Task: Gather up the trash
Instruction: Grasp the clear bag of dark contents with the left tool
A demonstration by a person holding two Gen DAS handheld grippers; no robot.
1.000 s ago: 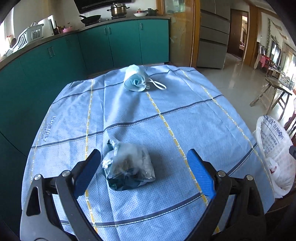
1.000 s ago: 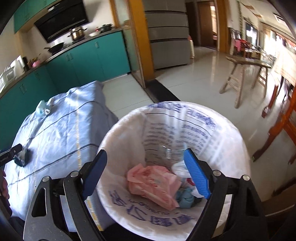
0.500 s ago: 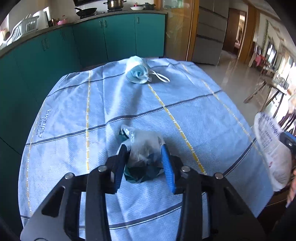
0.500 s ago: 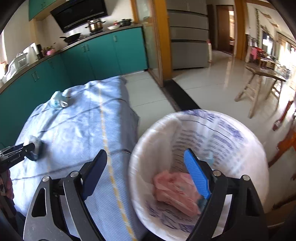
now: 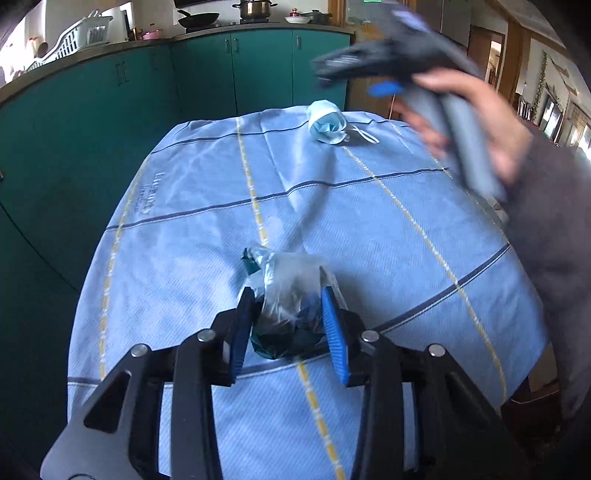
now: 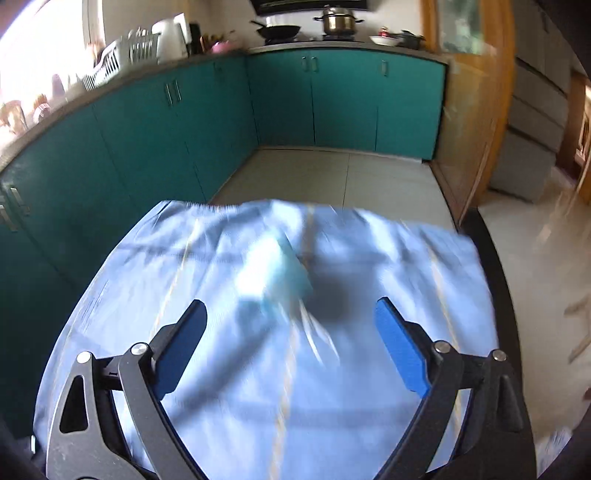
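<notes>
A clear plastic bag of dark trash (image 5: 291, 273) lies on the blue checked tablecloth (image 5: 369, 221). My left gripper (image 5: 286, 295) is shut on it, with both blue pads pressing its sides while the jaws open slightly. A crumpled light-blue face mask (image 5: 327, 125) rests near the table's far edge. In the left wrist view my right gripper (image 5: 354, 70) hangs blurred above the table's right side, held by a hand (image 5: 480, 122). In its own view the right gripper (image 6: 290, 306) is open and opening wider, with nothing between its fingers. The blurred mask (image 6: 277, 273) lies just beyond them.
Teal cabinets (image 5: 110, 129) run along the left and far sides. Their counter carries a pan, a pot (image 6: 338, 18) and a white dish rack (image 5: 81, 33). Pale tiled floor (image 6: 332, 177) lies beyond the table. A grey sleeve (image 5: 554, 240) fills the right edge of the left wrist view.
The left gripper went from wide open to shut on the plastic bag. The right gripper swung from over the white bin bag to above the table, facing the mask.
</notes>
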